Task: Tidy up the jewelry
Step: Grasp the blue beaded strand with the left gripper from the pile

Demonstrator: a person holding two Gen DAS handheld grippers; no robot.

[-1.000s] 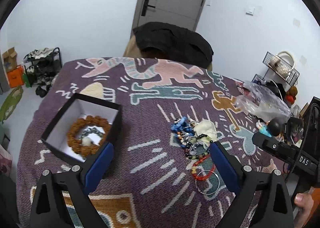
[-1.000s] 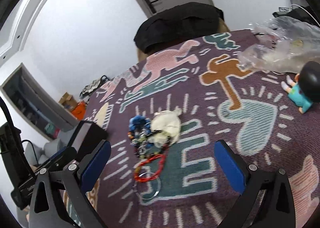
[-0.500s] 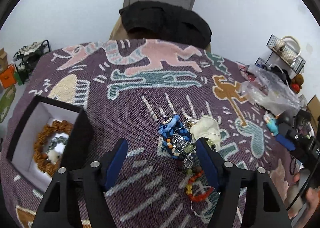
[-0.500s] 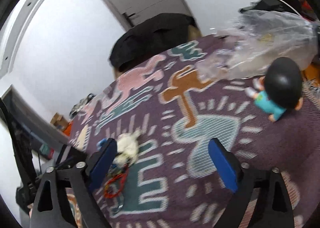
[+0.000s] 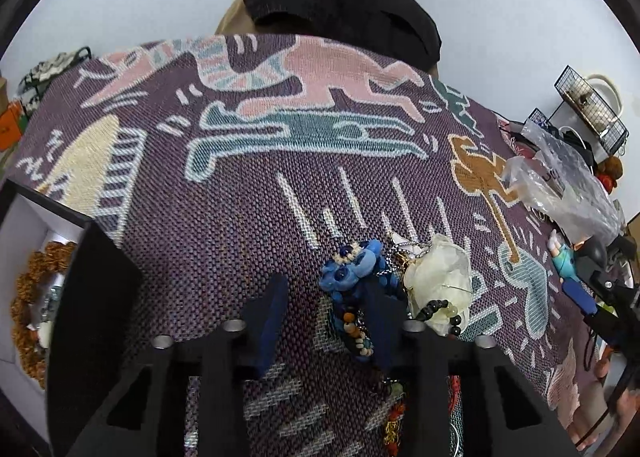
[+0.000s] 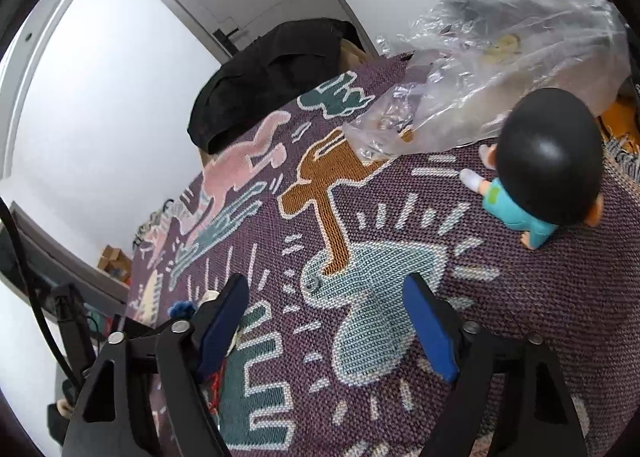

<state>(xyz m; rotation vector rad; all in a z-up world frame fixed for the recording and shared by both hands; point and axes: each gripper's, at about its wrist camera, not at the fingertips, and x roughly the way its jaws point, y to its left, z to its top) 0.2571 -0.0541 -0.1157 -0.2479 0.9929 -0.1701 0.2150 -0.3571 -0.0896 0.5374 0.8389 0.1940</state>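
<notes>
Left claw (image 5: 324,311) narrowing around beaded bracelet (image 5: 352,321), pads apart; right claw (image 6: 326,311) open, empty.

Right gripper (image 6: 326,323) hovering over the patterned purple woven cloth (image 6: 560,297), jaws closing in with only cloth between them, black-haired figurine in a teal shirt (image 6: 536,177) lying beside a crumpled clear plastic bag (image 6: 500,57), black garment (image 6: 276,69) draping at the far edge

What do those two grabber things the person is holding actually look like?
Both look alike. The left gripper and the right gripper each have a matte black plastic frame with triangular cut-outs, silver round bolts at the joints, and two flat fingers faced with dark blue pads. No markings show on them.
</notes>
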